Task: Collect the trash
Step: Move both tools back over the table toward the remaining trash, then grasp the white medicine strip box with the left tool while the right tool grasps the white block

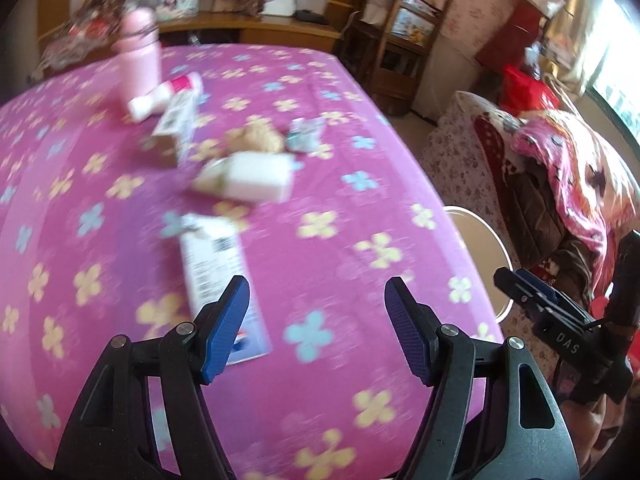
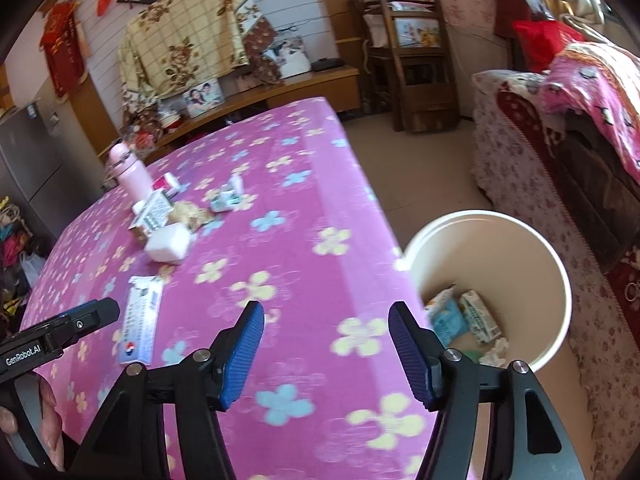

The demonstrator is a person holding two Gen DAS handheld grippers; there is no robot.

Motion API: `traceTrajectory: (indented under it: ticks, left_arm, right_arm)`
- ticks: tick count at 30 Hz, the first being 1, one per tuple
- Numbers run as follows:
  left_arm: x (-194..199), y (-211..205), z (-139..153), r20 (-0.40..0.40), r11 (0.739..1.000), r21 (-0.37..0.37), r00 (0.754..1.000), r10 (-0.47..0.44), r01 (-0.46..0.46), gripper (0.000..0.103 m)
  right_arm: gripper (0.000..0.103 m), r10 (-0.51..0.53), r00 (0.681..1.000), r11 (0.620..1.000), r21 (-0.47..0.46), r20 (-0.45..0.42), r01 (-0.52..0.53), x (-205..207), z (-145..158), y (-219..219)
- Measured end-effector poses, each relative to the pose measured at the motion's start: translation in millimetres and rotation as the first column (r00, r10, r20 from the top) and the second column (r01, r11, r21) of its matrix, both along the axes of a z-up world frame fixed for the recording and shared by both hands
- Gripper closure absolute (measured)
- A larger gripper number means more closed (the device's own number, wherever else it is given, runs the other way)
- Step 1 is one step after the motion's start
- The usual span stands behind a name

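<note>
Blue-padded jaws of the left gripper [image 1: 316, 330] stand released at the bottom of the left wrist view, gripping nothing, above a flat printed wrapper [image 1: 218, 280] whose lower end one jaw hides. The right gripper [image 2: 326, 354] is likewise released and empty over the pink flowered worktop [image 2: 304, 208]. Motion blur smears the trash in the upper left: a white block [image 1: 260, 178], a crumpled brownish lump [image 1: 256, 138], perhaps paper, a small carton [image 2: 150, 214] and a silvery scrap [image 2: 228, 198]. Behind them stands a pink bottle [image 2: 130, 174]. At right, the cream bin [image 2: 520, 240] holds discarded packets; its near rim is cut off by the right jaw.
</note>
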State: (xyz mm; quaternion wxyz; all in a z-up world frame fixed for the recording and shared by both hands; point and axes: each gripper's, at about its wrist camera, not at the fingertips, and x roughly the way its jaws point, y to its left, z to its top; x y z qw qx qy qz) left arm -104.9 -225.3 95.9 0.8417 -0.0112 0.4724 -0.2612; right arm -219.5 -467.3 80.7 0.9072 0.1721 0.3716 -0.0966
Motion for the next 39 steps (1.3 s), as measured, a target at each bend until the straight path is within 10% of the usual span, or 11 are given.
traceTrajectory:
  ticks: [17, 22, 35, 39]
  left_arm:
    - [39.5, 31.9, -68.8, -0.085, 0.987, 0.096, 0.987, 0.133, -0.125, 0.032]
    - [46.4, 43.8, -66.7, -0.036, 0.987, 0.102, 0.991, 0.128, -0.124, 0.057]
    - [62.9, 99.6, -52.5, 0.017, 0.976, 0.120, 0.983, 0.182, -0.182, 0.058]
    - [65.6, 97.0, -56.1, -0.007, 0.979, 0.104, 0.984, 0.177, -0.176, 0.058]
  right_arm:
    - [0.040, 0.186, 0.981, 0.983, 0.003, -0.060, -0.186, 53.1, -16.8, 65.5]
    - [0.040, 0.238, 0.969, 0.971, 0.043, -0.062, -0.235, 87.0, -20.1, 76.4]
    - [0.036, 0.250, 0.965, 0.968, 0.045, -0.083, -0.247, 202.4, -27.3, 143.3]
    - [0.055, 0.269, 0.957, 0.962, 0.081, -0.109, -0.261, 208.6, -38.1, 141.0]
